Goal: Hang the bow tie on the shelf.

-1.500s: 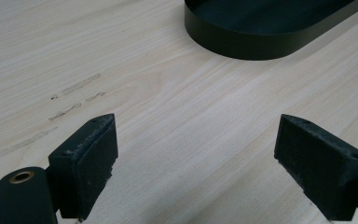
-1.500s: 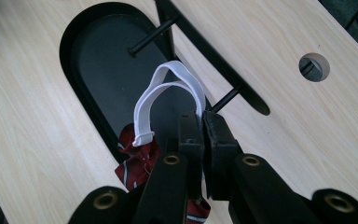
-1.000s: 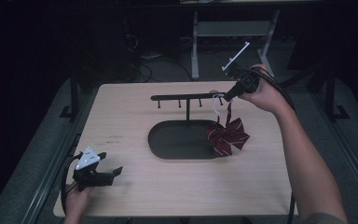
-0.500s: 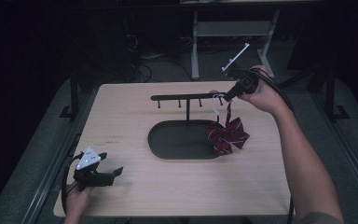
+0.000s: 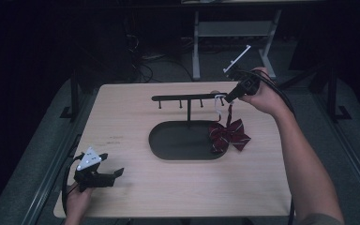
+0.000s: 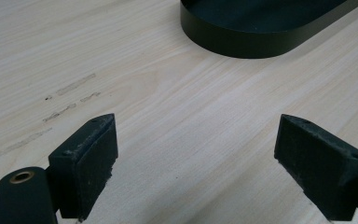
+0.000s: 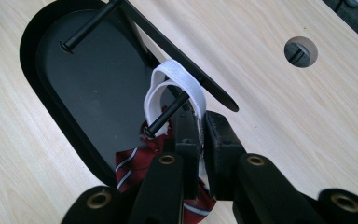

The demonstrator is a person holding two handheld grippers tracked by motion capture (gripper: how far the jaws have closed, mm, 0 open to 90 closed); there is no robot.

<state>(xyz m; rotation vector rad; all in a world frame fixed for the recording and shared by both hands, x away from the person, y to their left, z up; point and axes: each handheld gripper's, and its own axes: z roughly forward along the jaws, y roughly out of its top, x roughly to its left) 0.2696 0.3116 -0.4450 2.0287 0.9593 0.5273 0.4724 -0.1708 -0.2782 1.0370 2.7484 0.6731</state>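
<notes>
**Bow hangs on the last peg**

The white strap (image 7: 175, 84) is looped over the end peg (image 7: 168, 113) of the black rack (image 5: 187, 98). A red striped bow (image 5: 228, 135) hangs from the strap, down by the rim of the black oval tray (image 5: 178, 140) on the wooden surface (image 5: 136, 117).

The right gripper (image 7: 200, 133) has its jaws almost closed with the strap between them. They have just been opening a little, and it is hard to see if they pinch it now.

The left gripper (image 5: 95, 170) rests near the front left corner, well apart from the bow. Its jaws are wide open with nothing between them.
</notes>
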